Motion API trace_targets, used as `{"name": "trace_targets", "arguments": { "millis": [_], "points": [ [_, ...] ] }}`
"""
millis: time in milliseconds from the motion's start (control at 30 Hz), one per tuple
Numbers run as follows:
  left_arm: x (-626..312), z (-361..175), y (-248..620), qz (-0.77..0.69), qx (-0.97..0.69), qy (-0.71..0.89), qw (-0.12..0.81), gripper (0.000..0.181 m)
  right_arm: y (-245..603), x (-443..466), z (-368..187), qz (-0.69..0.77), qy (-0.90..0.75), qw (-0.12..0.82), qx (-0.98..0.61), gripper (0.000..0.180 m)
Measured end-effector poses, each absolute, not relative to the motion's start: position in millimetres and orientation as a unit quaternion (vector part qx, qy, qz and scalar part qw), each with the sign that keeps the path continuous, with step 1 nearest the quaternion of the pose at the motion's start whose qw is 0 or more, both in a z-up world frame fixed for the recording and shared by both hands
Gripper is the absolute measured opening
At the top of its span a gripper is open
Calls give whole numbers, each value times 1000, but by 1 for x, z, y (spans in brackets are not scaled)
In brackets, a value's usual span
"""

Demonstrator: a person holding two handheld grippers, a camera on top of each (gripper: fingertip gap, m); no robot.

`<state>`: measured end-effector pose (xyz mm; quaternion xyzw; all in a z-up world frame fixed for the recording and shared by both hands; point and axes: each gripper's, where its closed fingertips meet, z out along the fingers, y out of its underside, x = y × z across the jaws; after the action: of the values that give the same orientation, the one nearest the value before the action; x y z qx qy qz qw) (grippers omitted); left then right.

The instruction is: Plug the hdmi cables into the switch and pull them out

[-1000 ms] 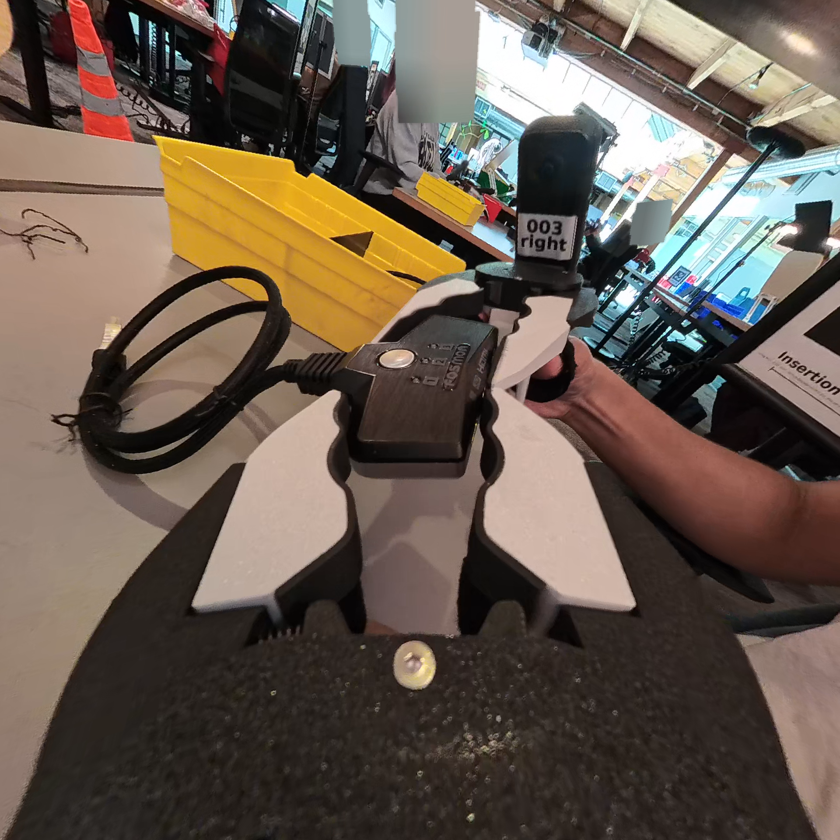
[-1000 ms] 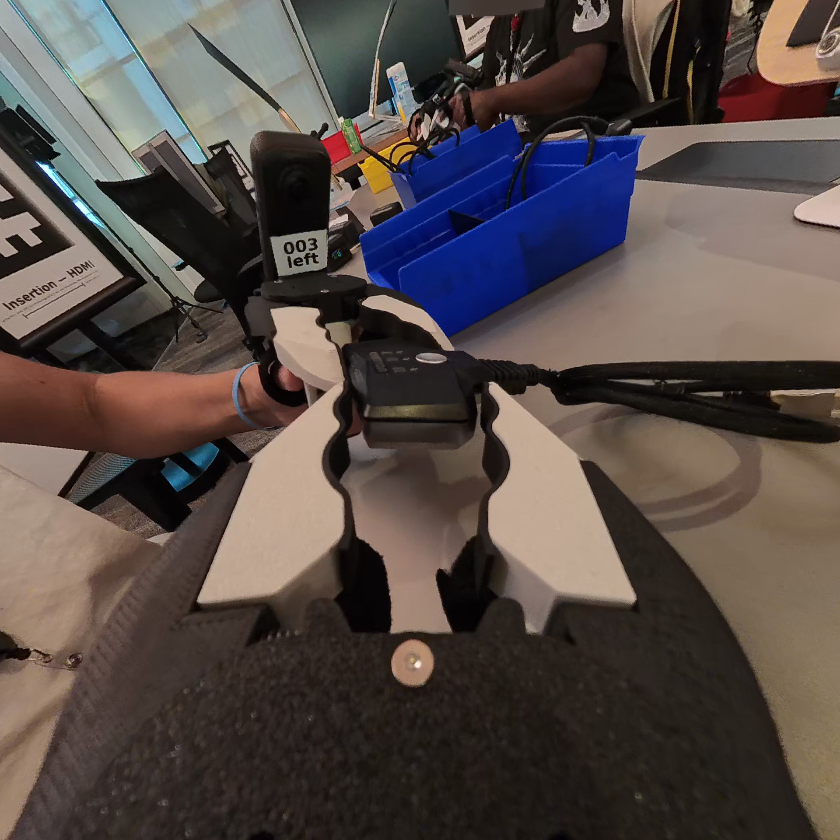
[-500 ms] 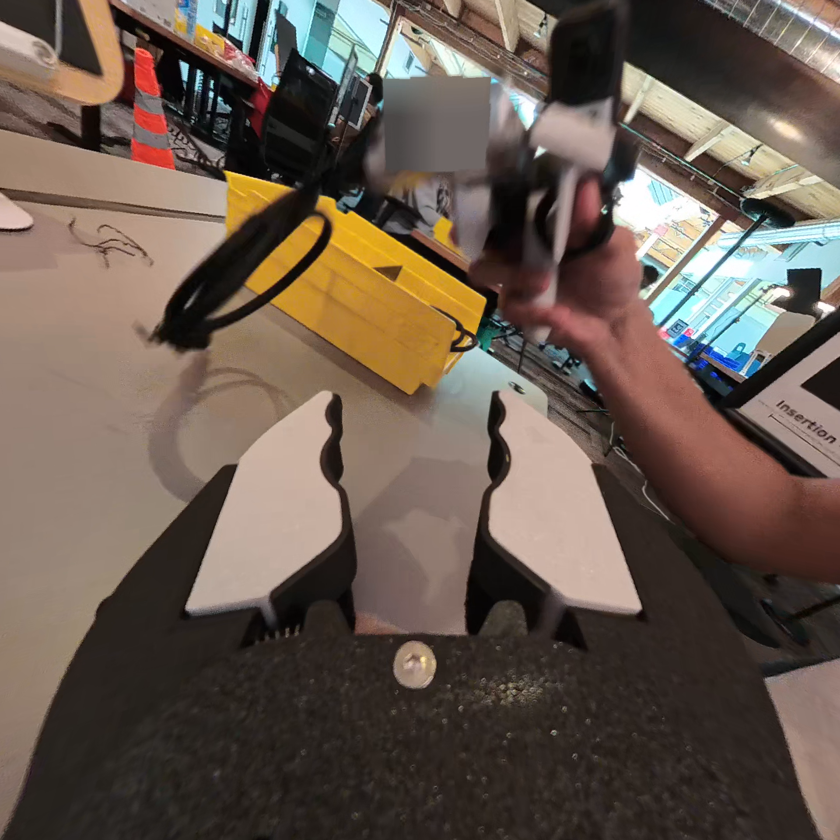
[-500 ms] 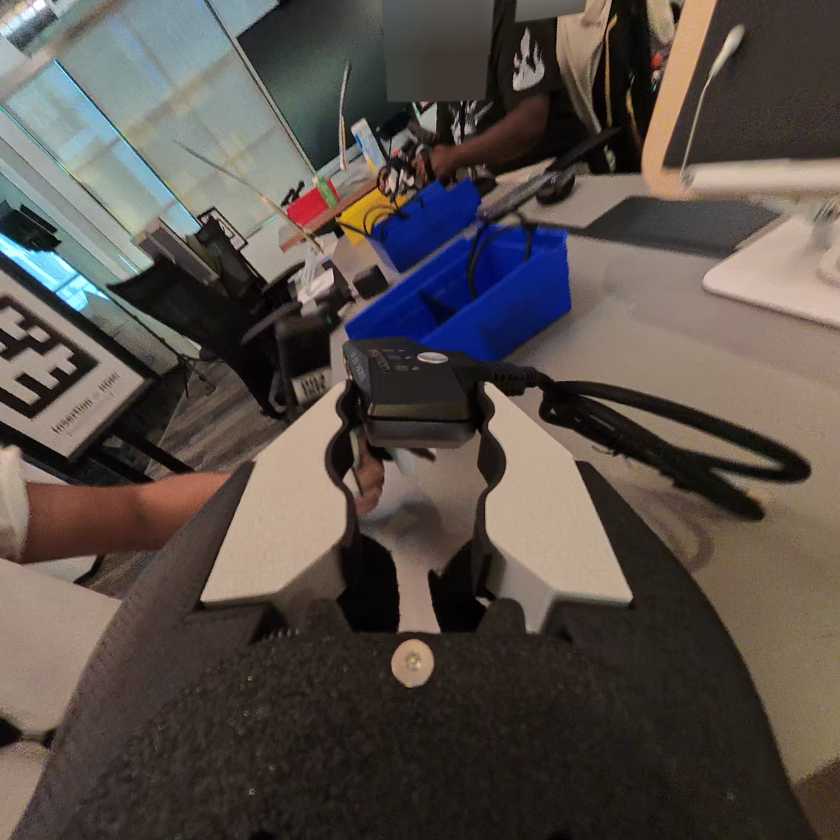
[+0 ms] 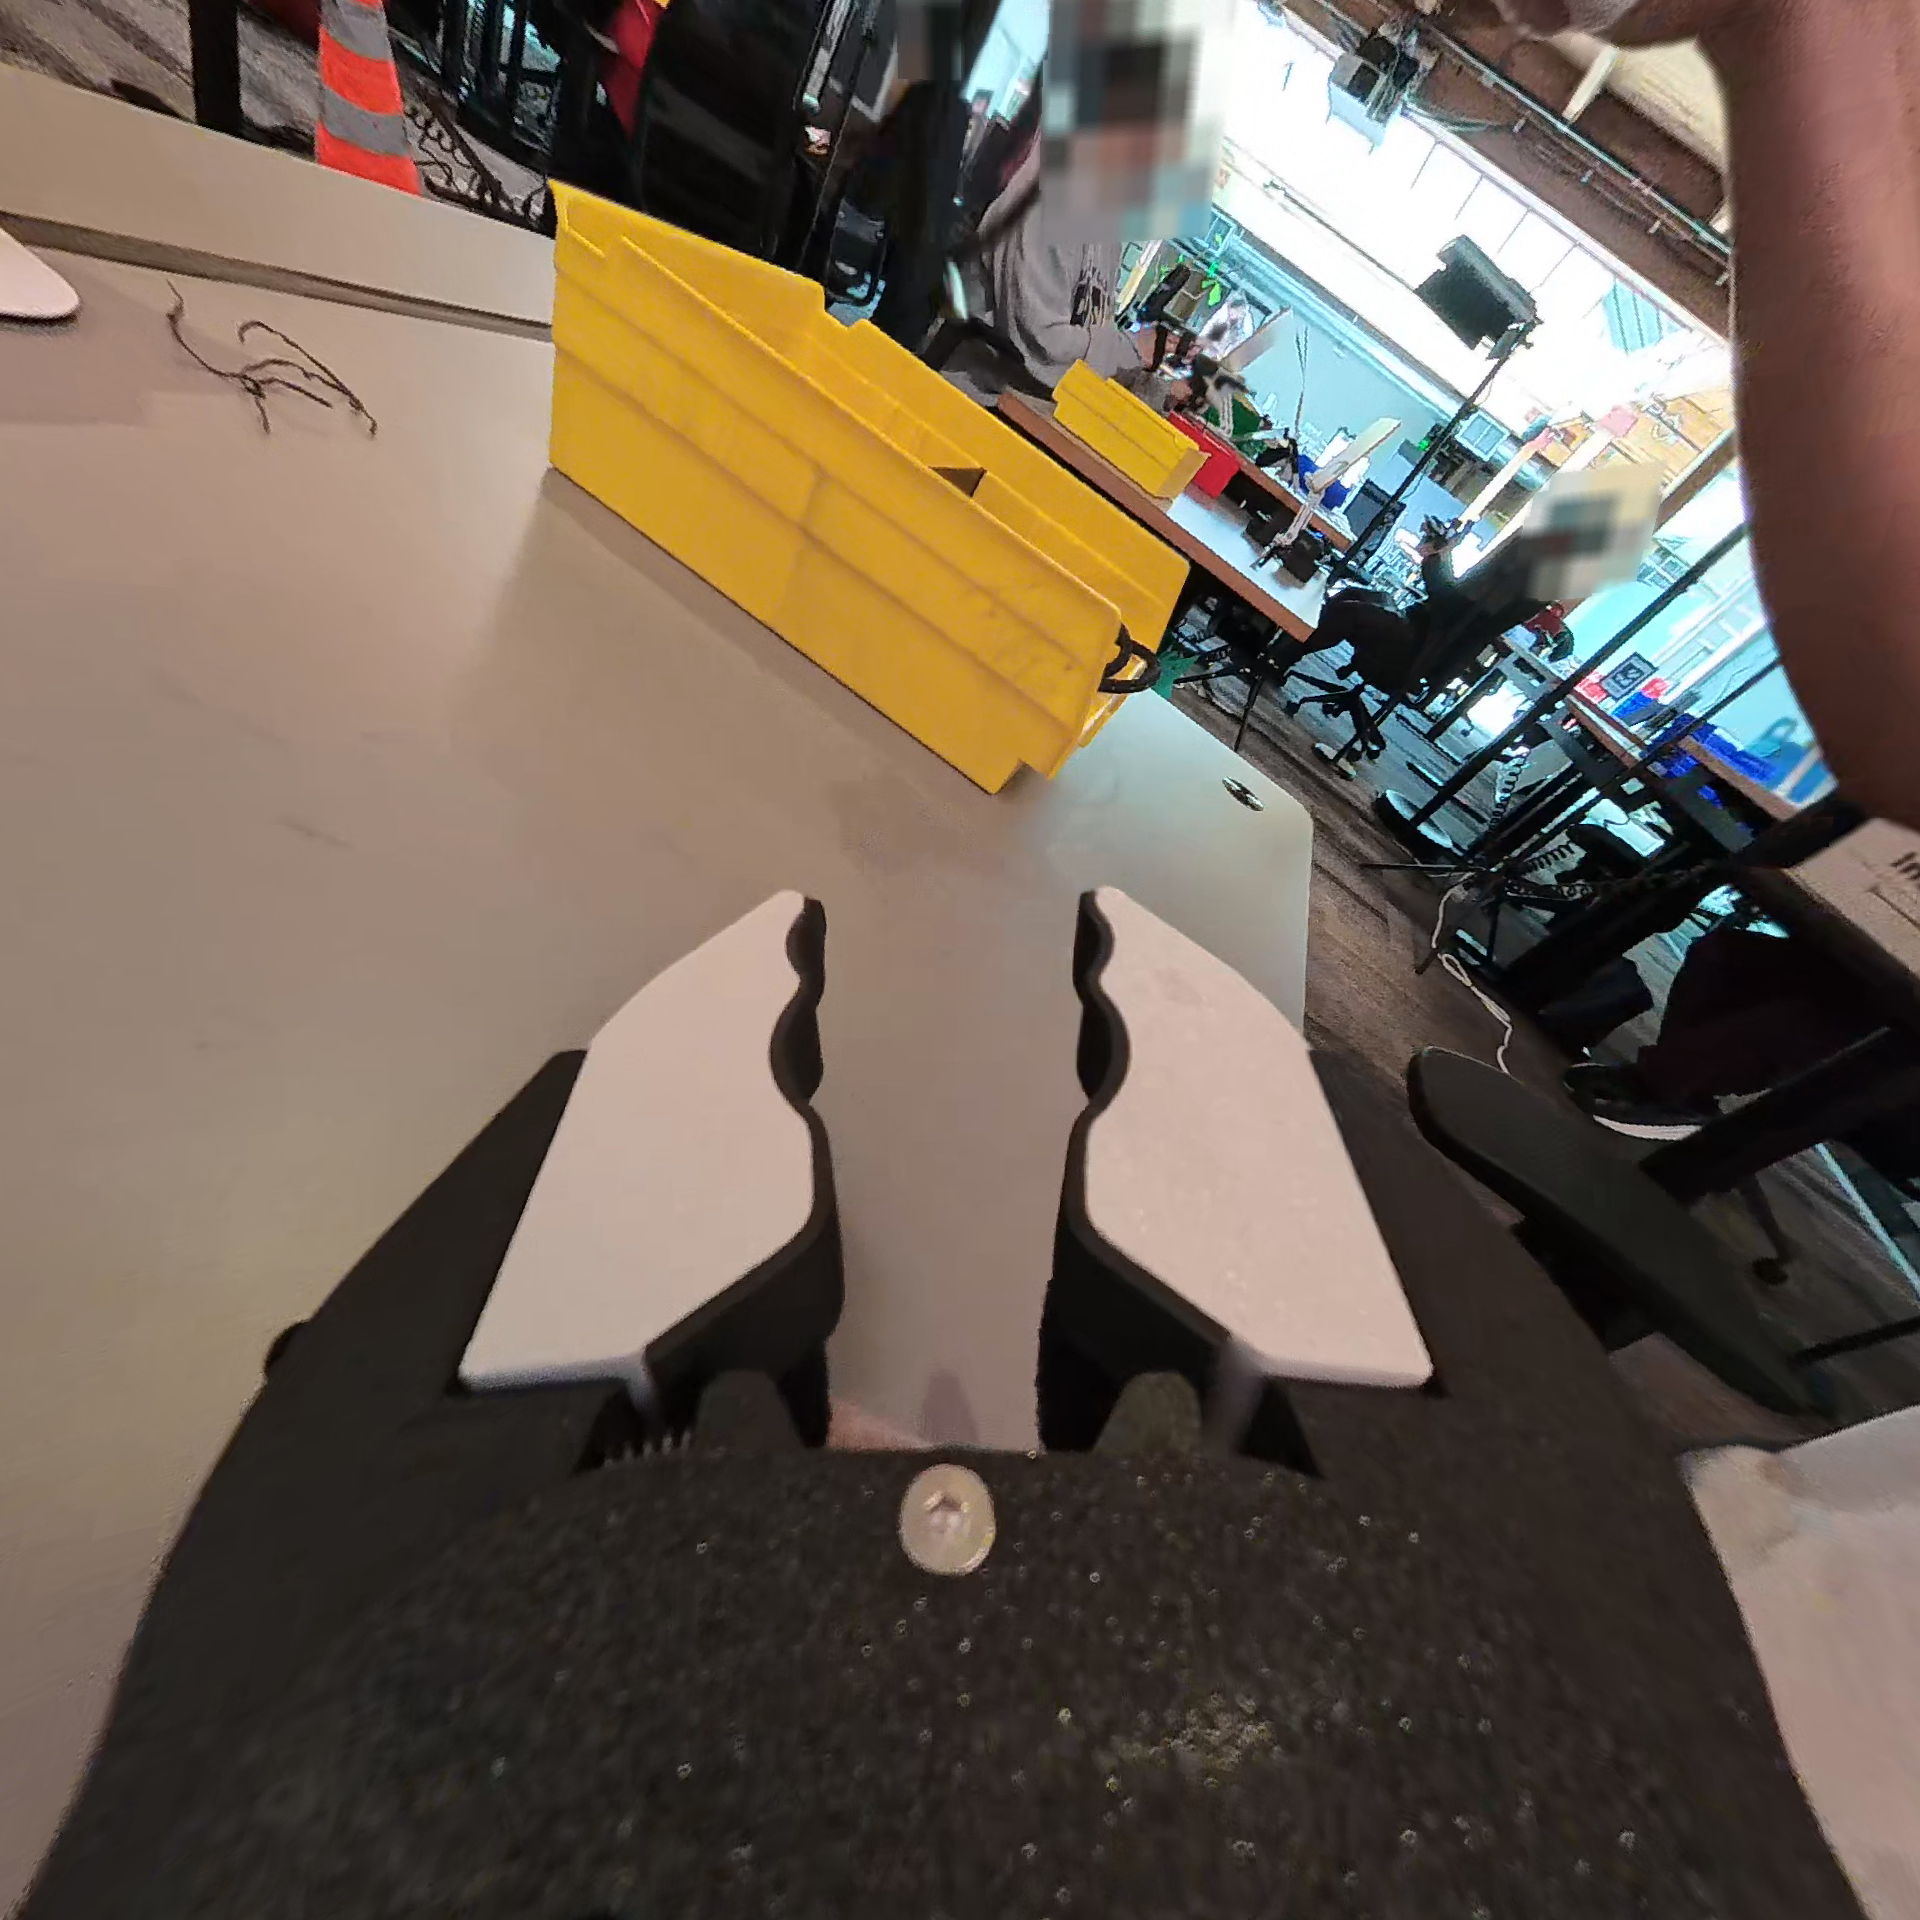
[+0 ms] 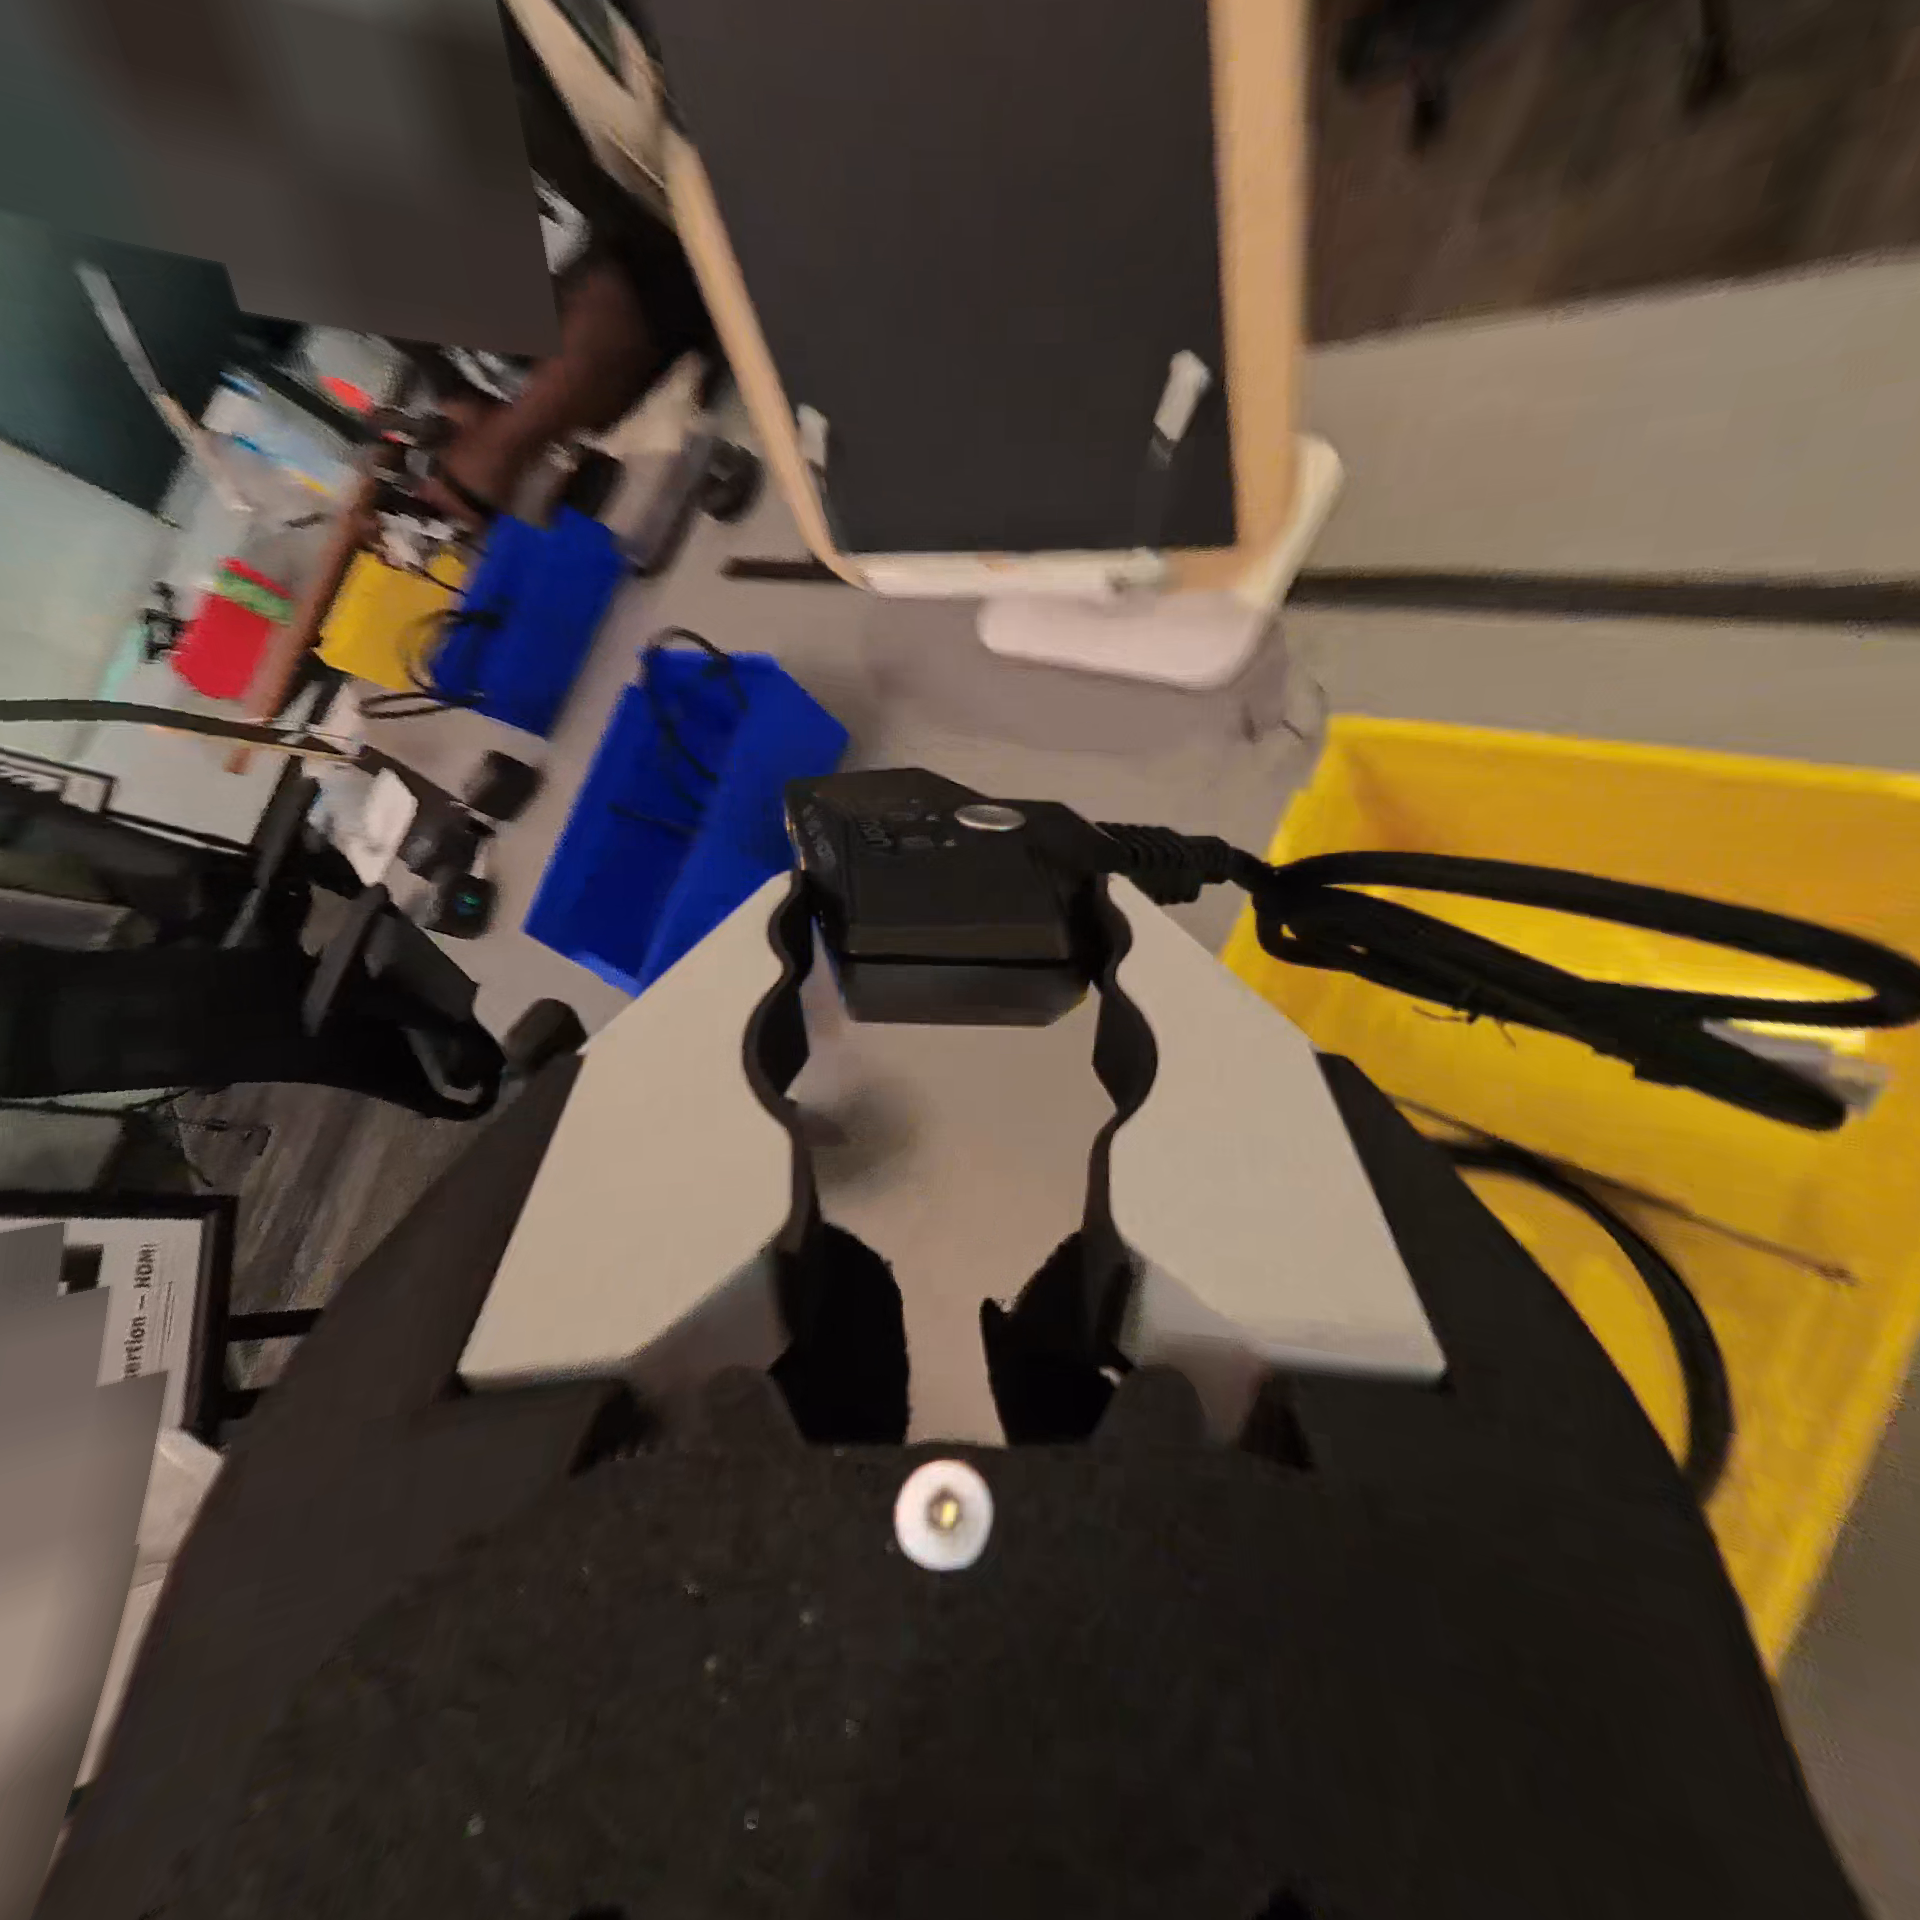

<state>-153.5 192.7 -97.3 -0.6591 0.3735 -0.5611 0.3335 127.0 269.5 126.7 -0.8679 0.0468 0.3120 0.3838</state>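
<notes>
1. The switch (image 6: 940,894), a black box with a round silver button on top, is gripped between the fingertips of the right gripper (image 6: 948,935) and is held up off the table (image 6: 1558,436).
2. A black cable (image 6: 1558,935) is seen leaving the switch's right end; it is bundled in a loop and hangs over the open yellow bin (image 6: 1621,1091), with its plug end at the far right of the loop.
3. A second, thinner black cable (image 6: 1673,1340) is seen lying inside that bin.
4. A blue bin (image 6: 686,831) is seen on the table to the left beyond the switch, and a pale-framed dark board (image 6: 997,312) stands on a white base behind it. The right wrist view is motion-blurred.
5. In the left wrist view, the left gripper (image 5: 945,914) is seen with its jaws apart and nothing between them, above bare grey table (image 5: 312,831).
6. The same yellow bin (image 5: 831,520) is seen ahead of the left gripper, near the table's edge.
7. A forearm (image 5: 1829,416) is seen reaching up at the right edge of that view.
8. A tangle of thin dark threads (image 5: 270,364) lies on the table at far left, and an orange cone (image 5: 364,94) stands beyond the table.
</notes>
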Motion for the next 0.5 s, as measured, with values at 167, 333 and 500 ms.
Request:
{"name": "trace_targets", "arguments": {
  "millis": [167,333,500],
  "points": [
    [-146,-97,189,-560,-661,380,326,45,298,164,57,359,133,225,-896,53],
    [-147,-96,190,-553,-663,383,330,43,332,174,-1,370,171,181,-895,54],
    [-151,-98,195,-556,-667,372,328,43,360,185,-33,430,225,190,-853,54]
  ]
}}
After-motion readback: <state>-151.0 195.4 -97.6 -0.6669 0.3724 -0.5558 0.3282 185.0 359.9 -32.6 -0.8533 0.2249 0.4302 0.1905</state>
